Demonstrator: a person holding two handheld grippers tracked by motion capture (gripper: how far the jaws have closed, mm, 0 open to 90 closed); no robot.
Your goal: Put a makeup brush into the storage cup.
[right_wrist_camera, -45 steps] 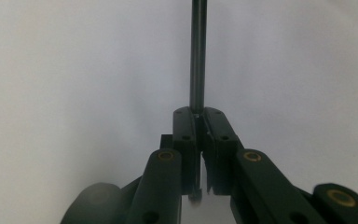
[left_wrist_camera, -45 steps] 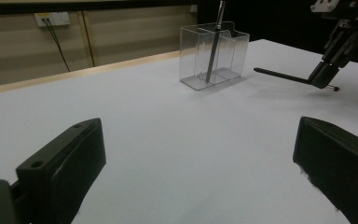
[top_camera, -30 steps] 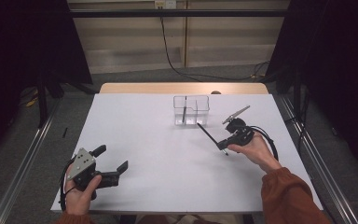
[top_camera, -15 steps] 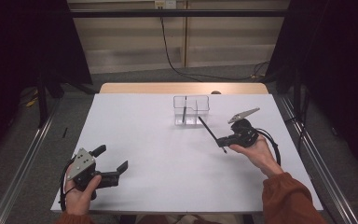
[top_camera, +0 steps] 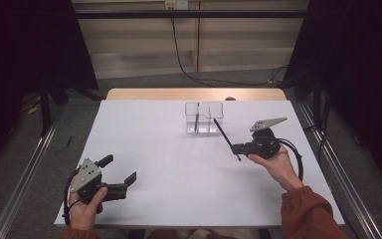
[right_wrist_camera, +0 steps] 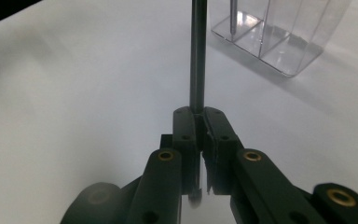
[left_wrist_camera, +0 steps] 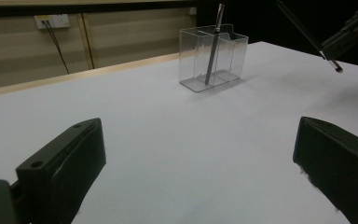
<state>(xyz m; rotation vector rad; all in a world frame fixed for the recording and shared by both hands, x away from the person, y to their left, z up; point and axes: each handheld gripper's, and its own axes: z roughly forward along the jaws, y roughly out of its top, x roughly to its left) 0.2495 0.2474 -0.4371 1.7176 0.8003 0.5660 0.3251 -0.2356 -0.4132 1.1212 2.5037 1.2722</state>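
A clear plastic holder [top_camera: 214, 105] with compartments stands at the back middle of the white table, and a dark pen [top_camera: 197, 117] leans upright in its left compartment. My right gripper [top_camera: 236, 148] is shut on a second dark pen [top_camera: 225, 138], held just right of and in front of the holder, its far end slanting up toward it. In the right gripper view the jaws [right_wrist_camera: 200, 126] pinch that pen [right_wrist_camera: 197, 56] near its lower end, with the holder [right_wrist_camera: 289, 42] ahead at the right. My left gripper [top_camera: 118, 169] rests open and empty near the front left corner.
The white table top [top_camera: 179, 164] spreads wide between the two hands. A wooden strip [top_camera: 144, 94] runs along its far edge. Metal rails [top_camera: 27, 164] flank both sides on the floor. A cable [top_camera: 293, 154] loops off the right gripper.
My right hand has shifted slightly to the right, and the held pen's far end has edged up toward the holder. The left hand has stayed still.
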